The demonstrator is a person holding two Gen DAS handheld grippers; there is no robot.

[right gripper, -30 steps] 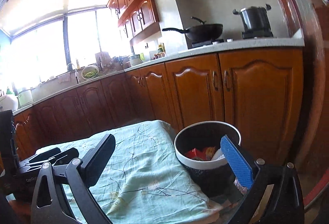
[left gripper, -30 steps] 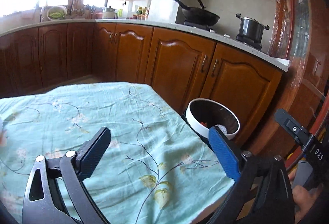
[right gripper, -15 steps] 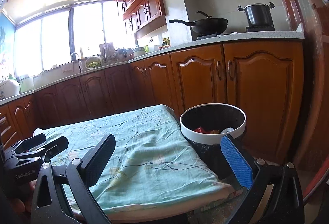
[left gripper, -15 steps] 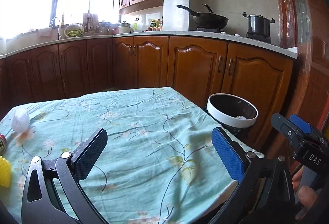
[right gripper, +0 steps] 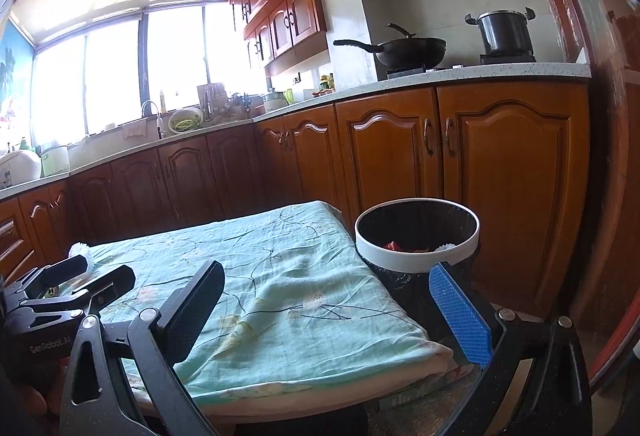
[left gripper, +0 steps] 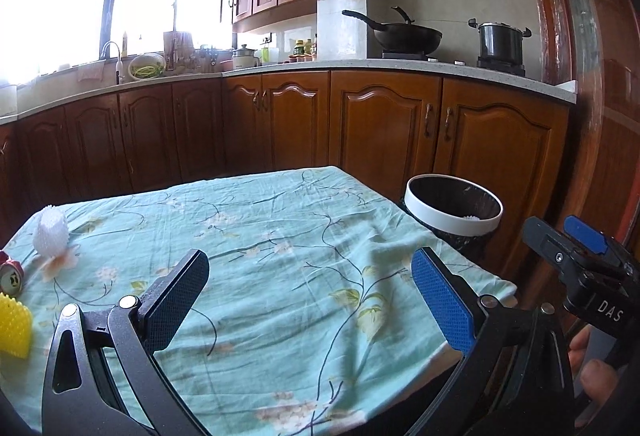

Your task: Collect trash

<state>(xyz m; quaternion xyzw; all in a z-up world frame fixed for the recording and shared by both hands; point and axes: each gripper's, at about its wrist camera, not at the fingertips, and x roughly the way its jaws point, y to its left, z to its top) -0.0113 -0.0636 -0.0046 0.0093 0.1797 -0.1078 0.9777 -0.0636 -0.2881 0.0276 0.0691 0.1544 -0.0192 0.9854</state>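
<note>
A black trash bin with a white rim (left gripper: 452, 214) stands off the table's right edge; in the right wrist view the bin (right gripper: 416, 250) holds red and white scraps. At the table's left edge lie a white foam net (left gripper: 50, 232), a small red can (left gripper: 10, 276) and a yellow foam piece (left gripper: 14, 324). My left gripper (left gripper: 310, 288) is open and empty above the near part of the teal floral tablecloth (left gripper: 260, 236). My right gripper (right gripper: 326, 300) is open and empty over the table's near right corner, short of the bin.
Wooden kitchen cabinets (left gripper: 360, 132) run behind the table, with a wok (left gripper: 404, 34) and a pot (left gripper: 500, 42) on the stove. A wooden door frame (right gripper: 600, 156) stands at the right. The left gripper's body (right gripper: 60, 296) shows low at left in the right wrist view.
Both grippers have pulled back and away from the bin, which now sits farther off. The left view has swung left, so the trash at the table's left edge shows.
</note>
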